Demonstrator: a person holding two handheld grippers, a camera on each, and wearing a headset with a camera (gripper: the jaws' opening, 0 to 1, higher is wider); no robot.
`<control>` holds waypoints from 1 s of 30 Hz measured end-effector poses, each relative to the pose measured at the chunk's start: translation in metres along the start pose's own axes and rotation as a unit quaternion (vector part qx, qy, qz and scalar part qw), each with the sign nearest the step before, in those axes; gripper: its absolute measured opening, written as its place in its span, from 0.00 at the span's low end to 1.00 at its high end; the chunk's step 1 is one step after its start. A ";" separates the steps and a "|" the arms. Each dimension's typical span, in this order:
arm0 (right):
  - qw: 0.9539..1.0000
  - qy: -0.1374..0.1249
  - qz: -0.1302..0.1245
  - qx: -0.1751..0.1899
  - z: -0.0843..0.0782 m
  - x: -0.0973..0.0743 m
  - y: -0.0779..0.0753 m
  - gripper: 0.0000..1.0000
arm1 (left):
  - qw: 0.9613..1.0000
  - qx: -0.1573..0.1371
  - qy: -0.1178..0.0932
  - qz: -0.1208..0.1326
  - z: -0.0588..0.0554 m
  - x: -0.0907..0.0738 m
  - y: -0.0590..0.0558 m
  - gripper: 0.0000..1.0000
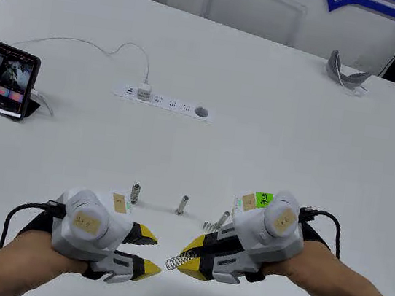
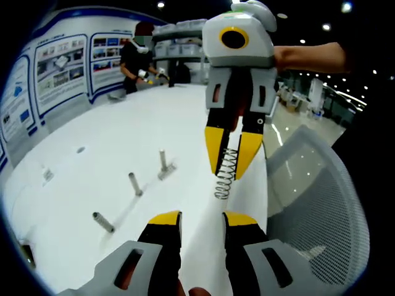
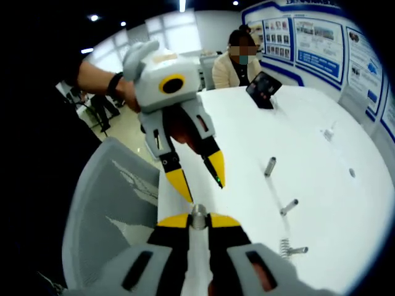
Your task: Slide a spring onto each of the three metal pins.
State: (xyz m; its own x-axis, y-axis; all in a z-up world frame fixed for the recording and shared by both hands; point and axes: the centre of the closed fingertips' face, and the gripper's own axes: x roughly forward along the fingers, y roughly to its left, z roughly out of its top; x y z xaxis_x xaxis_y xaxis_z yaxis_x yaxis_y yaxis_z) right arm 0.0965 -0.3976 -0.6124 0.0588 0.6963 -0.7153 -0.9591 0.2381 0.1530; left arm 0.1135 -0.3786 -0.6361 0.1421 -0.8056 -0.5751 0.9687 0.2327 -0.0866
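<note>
Tablet (image 1: 1, 76), power strip (image 1: 163, 102), white table (image 1: 280, 137)

Spring (image 1: 180, 260): coiled shiny metal wire. Pins (image 1: 182, 205): smooth, dull-grey metal. Table (image 1: 274, 129): smooth matt white top. Left gripper (image 1: 156, 253), right gripper (image 1: 186, 258): pale grey plastic shells, yellow tips, faint sheen.

Your left gripper (image 1: 152, 253) and right gripper (image 1: 189, 259) share rounded grey-white bodies, black jaws tipped yellow, tan stickers (image 1: 87, 222) and trailing black cables (image 1: 21, 209), the right adding a green label (image 1: 263, 199), with black straps (image 1: 34, 224) at your wrists.
</note>
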 end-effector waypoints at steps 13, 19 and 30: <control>1.000 0.009 -0.012 0.007 -0.009 -0.002 -0.009 0.12 | 0.998 -0.046 -0.001 0.046 -0.018 -0.013 0.021 0.40; 1.000 0.015 -0.026 0.009 -0.014 -0.005 -0.023 0.13 | 0.995 -0.071 0.000 0.068 -0.028 -0.020 0.033 0.46; 0.998 0.037 -0.040 0.002 -0.025 -0.011 -0.055 0.13 | 0.987 -0.113 -0.007 0.112 -0.038 -0.038 0.055 0.60</control>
State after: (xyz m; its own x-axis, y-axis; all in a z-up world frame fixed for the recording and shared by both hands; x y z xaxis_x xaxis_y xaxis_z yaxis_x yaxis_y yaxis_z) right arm 0.1414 -0.4351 -0.6293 0.1151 0.6224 -0.7742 -0.9507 0.2948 0.0957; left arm 0.1538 -0.3147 -0.6499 0.3521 -0.7277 -0.5887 0.8430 0.5198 -0.1384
